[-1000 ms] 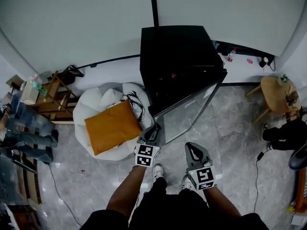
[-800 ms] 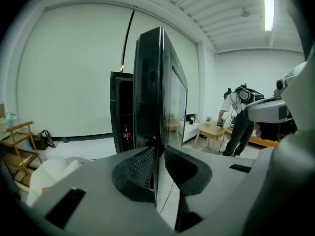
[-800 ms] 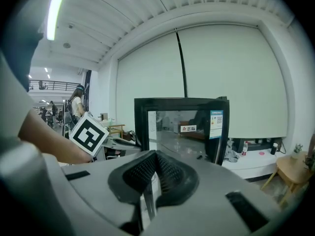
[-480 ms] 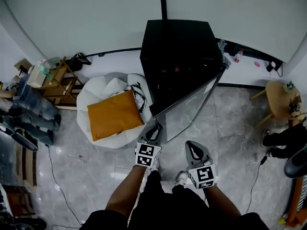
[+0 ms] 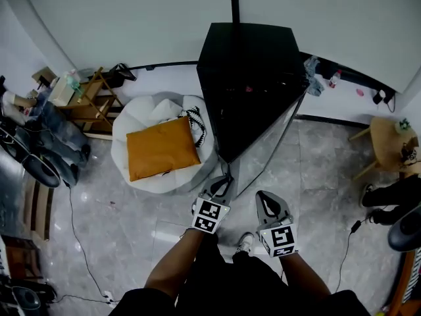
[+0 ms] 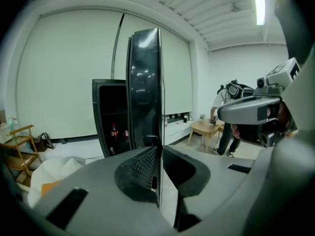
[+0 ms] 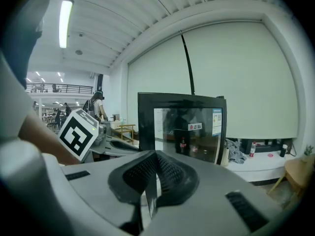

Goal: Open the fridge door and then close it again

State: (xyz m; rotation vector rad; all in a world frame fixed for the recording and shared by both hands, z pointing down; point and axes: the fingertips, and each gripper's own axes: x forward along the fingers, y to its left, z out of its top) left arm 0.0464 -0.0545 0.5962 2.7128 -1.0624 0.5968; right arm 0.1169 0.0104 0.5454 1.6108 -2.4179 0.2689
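Observation:
A black fridge [image 5: 253, 71] stands against the back wall with its glass door [image 5: 266, 147] swung open toward me. My left gripper [image 5: 222, 182] is at the door's free edge. In the left gripper view the door edge [image 6: 145, 82] runs upright between the jaws of the left gripper [image 6: 158, 154], which are closing, and the pads press on it. Bottles show inside the fridge [image 6: 112, 132]. My right gripper [image 5: 265, 204] hangs to the right of the left one, shut and holding nothing. In the right gripper view the right gripper [image 7: 156, 156] points at the glass door [image 7: 187, 132].
A white beanbag with an orange cushion [image 5: 161, 149] lies left of the fridge, beside a wooden rack [image 5: 89, 107]. A round wooden table [image 5: 388, 140] and a person's legs [image 5: 391, 193] are at the right. A cable [image 5: 82, 242] runs across the marble floor.
The door's free edge has swung further out from the fridge with my left gripper on it. My right gripper has followed alongside, still shut.

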